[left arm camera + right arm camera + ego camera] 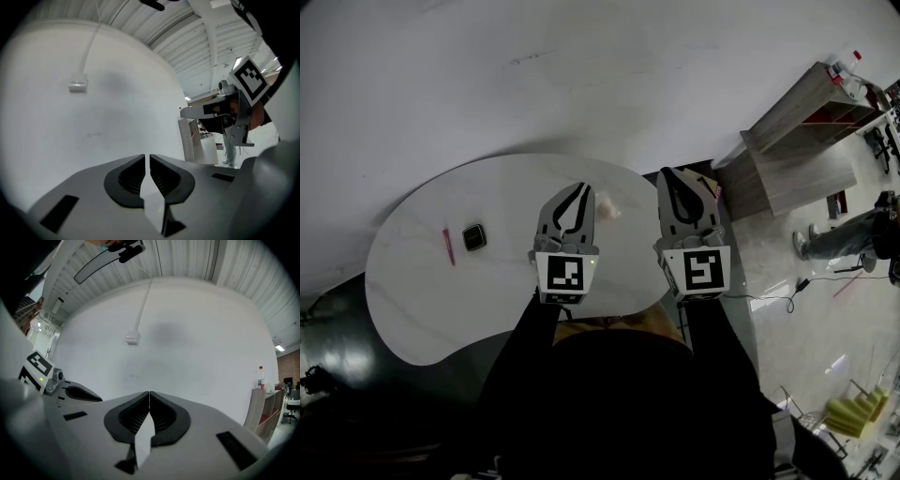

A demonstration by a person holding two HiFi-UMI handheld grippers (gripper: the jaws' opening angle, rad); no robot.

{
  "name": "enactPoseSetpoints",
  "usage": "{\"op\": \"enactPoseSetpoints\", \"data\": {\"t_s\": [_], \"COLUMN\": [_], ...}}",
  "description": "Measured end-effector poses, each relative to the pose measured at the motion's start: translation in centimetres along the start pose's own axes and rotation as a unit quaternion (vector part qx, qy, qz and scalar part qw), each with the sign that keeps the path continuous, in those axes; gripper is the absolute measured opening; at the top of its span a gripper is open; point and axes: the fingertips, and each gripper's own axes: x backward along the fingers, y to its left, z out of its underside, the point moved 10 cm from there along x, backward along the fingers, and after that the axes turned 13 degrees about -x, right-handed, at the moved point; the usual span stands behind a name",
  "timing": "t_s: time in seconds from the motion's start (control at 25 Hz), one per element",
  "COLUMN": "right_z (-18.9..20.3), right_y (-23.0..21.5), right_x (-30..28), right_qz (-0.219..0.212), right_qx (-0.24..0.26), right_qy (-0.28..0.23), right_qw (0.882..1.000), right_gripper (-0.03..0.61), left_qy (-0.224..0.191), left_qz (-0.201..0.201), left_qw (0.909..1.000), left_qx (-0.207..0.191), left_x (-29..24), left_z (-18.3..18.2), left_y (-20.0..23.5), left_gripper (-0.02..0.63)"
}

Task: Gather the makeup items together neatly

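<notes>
The left gripper [578,191] and right gripper [675,187] hung clenched, empty, probably poised to start; compact [473,237] and pink pencil [448,246] lay at the table's [422,309] nine o'clock.

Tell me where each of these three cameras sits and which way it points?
Head view: on the person's head, looking steeply down at the white table; black sleeves, the left gripper and the right gripper show.
Left gripper view: rides the left gripper, facing a white wall over its shut fingers; the right gripper shows at right.
Right gripper view: rides the right gripper, facing that wall over its shut fingers; the left gripper shows at left.
Shared: both gripper views show the same wall box.
</notes>
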Motion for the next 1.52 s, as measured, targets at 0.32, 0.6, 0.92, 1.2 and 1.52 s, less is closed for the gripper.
{"op": "enactPoseSetpoints", "data": {"t_s": [0.32, 0.6, 0.92, 1.2, 1.52], "right_z": [1.1, 1.3, 1.7, 1.7, 1.8], "right_y": [-3.0, -3.7, -4.2, -4.5, -3.8], "right_x": [0.9, 1.4, 2.0, 2.3, 1.8], "right_qz": [0.017, 0.018, 0.022, 0.025, 0.017], "right_qx": [0.003, 0.005, 0.010, 0.022, 0.031], "right_qy": [0.021, 0.036, 0.052, 0.050, 0.058], "right_qw": [1.000, 0.999, 0.998, 0.998, 0.998], "right_gripper": [0.026, 0.026, 0.026, 0.026, 0.026], "left_qy": [0.060, 0.141, 0.212, 0.265, 0.261], "left_qz": [0.105, 0.187, 0.224, 0.204, 0.221], "left_qw": [0.9926, 0.9722, 0.9510, 0.9424, 0.9396], "left_qx": [0.007, 0.007, 0.015, 0.001, -0.011], "left_x": [-3.5, -6.5, -9.2, -10.3, -10.2], "left_z": [4.6, 8.8, 13.1, 15.8, 15.4], "left_y": [-3.1, -6.4, -7.9, -9.0, -8.8], "left_gripper": [0.281, 0.334, 0.333, 0.239, 0.218]}}
